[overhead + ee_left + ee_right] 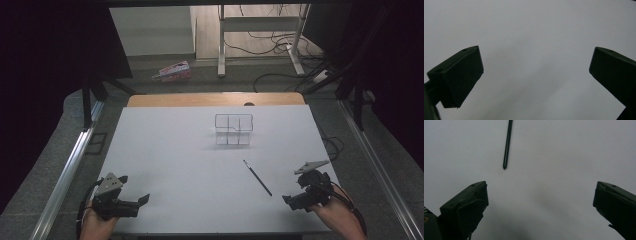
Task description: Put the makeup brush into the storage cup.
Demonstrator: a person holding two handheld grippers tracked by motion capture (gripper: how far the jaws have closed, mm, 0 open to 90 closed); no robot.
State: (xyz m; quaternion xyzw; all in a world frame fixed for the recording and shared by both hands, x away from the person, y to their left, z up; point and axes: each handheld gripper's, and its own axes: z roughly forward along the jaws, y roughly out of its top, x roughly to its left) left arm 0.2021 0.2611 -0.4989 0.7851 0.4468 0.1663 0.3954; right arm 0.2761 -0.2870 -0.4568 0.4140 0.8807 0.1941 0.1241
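White table (175, 165) lying under dim light, thin black pen (257, 177) resting toward 4 o'clock of the clear organizer (233, 130), right gripper (295, 201) hovering just beside it, jaws spread, left gripper (135, 202) sitting at 7 o'clock, jaws spread, holding nothing.

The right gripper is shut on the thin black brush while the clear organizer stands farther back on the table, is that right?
Not quite. The right gripper is open and holds nothing; the thin black brush lies on the table ahead of its jaws, as the right gripper view shows. The clear organizer does stand farther back.
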